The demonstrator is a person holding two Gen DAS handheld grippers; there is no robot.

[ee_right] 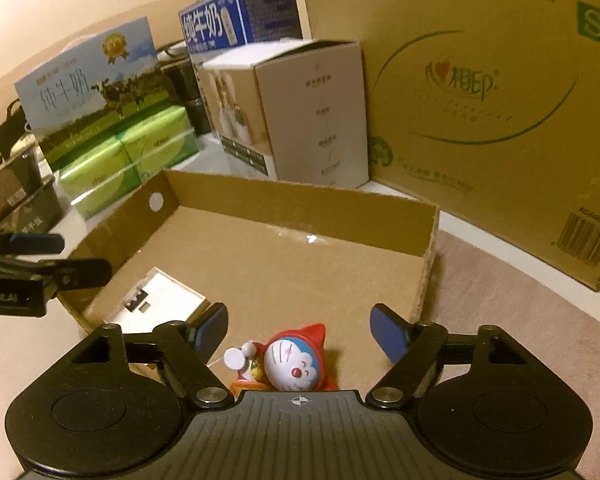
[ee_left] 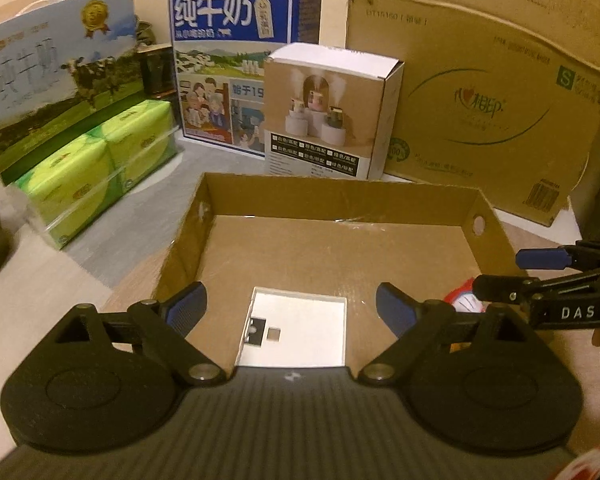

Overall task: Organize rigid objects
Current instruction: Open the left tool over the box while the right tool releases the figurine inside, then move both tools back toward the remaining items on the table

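An open cardboard tray [ee_left: 340, 196] [ee_right: 300, 200] lies in front of me. A flat white box [ee_left: 300, 328] [ee_right: 160, 296] rests on its floor at the near left. My left gripper [ee_left: 292, 308] hangs open over that box, its pads clear of it; it also shows at the left edge of the right wrist view [ee_right: 56, 256]. A round-faced cat toy in a red hood [ee_right: 296, 364] [ee_left: 466, 302] lies on the tray floor near the front right. My right gripper [ee_right: 300, 326] [ee_left: 516, 272] stands open above the toy, with neither pad touching it.
Behind the tray stand a brown-and-white humidifier box [ee_left: 332, 112] [ee_right: 292, 112], a blue milk carton [ee_left: 236, 60], a pale milk carton [ee_left: 56, 80], green tissue packs [ee_left: 100, 172] and a large cardboard box [ee_left: 484, 92] [ee_right: 480, 100]. Dark tins [ee_right: 16, 196] sit at far left.
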